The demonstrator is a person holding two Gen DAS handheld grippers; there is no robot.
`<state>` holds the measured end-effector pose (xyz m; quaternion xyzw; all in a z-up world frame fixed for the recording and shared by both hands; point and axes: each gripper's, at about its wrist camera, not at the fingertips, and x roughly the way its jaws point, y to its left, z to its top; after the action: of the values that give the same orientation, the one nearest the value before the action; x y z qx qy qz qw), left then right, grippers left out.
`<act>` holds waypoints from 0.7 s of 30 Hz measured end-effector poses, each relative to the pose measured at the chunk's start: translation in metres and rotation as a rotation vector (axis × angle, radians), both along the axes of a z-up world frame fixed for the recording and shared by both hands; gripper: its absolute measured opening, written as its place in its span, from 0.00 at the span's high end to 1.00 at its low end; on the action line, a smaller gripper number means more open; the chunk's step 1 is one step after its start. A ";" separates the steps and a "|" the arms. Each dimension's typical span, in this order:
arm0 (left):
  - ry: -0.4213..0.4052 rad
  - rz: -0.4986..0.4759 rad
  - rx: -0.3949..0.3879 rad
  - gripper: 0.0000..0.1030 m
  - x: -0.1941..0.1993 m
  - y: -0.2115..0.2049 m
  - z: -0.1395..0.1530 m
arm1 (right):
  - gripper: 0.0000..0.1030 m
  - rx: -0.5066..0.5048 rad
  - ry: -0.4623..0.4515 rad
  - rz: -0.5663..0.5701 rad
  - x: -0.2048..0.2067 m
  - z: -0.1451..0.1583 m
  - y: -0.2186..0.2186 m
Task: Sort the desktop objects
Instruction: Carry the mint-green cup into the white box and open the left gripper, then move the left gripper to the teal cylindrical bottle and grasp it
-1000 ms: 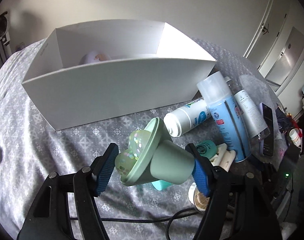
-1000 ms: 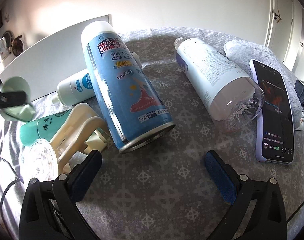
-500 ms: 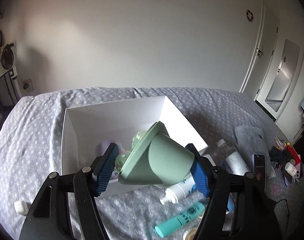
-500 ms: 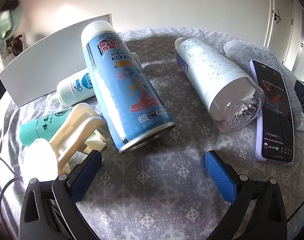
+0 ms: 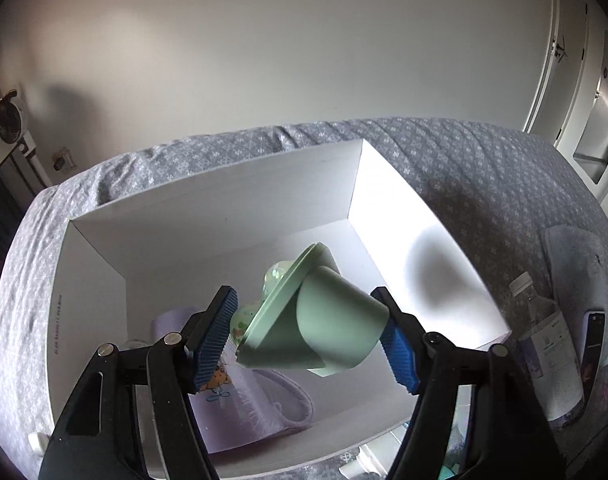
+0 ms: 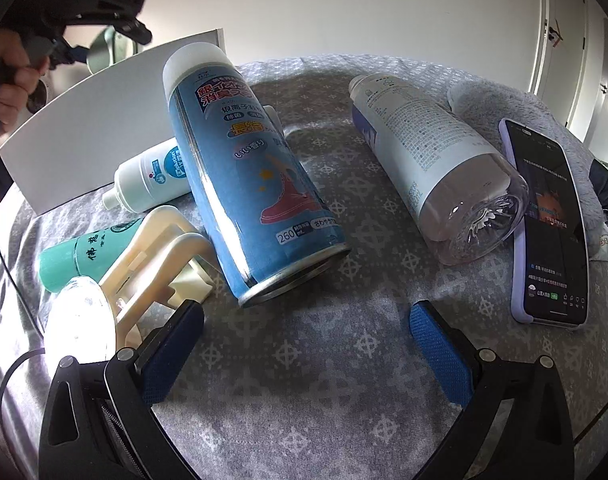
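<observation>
My left gripper [image 5: 304, 336] is shut on a pale green cone-shaped object [image 5: 328, 332] with a speckled translucent top, held above the open white box [image 5: 239, 208]. A lilac cloth item [image 5: 255, 408] lies on the box floor below it. In the right wrist view the same left gripper [image 6: 99, 36] hangs over the box wall [image 6: 95, 120] at upper left, a hand on its handle. My right gripper [image 6: 308, 344] stands open over bare bedspread. Ahead of it lie a blue spray can [image 6: 247, 188] and a clear bottle [image 6: 436, 172].
Left of the can lie a white pump bottle [image 6: 155, 176], a teal tube [image 6: 83, 252], a cream plastic clip [image 6: 163, 264] and a clear lid [image 6: 79, 320]. A phone [image 6: 548, 220] rests on grey fleece at right. A black cable trails at lower left.
My left gripper carried the green object from in front of the box up and over its front wall, so it now hangs above the inside. The right gripper stayed still.
</observation>
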<state>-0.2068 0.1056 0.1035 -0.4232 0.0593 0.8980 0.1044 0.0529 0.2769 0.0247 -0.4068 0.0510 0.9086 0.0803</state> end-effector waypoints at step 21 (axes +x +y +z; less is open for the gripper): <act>0.088 -0.093 0.058 0.01 0.094 -0.041 0.032 | 0.00 0.002 0.000 0.000 0.002 -0.002 0.004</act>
<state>-0.1132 0.0646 0.1359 -0.3770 0.0573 0.9112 0.1558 0.0550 0.2805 0.0230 -0.4068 0.0500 0.9086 0.0810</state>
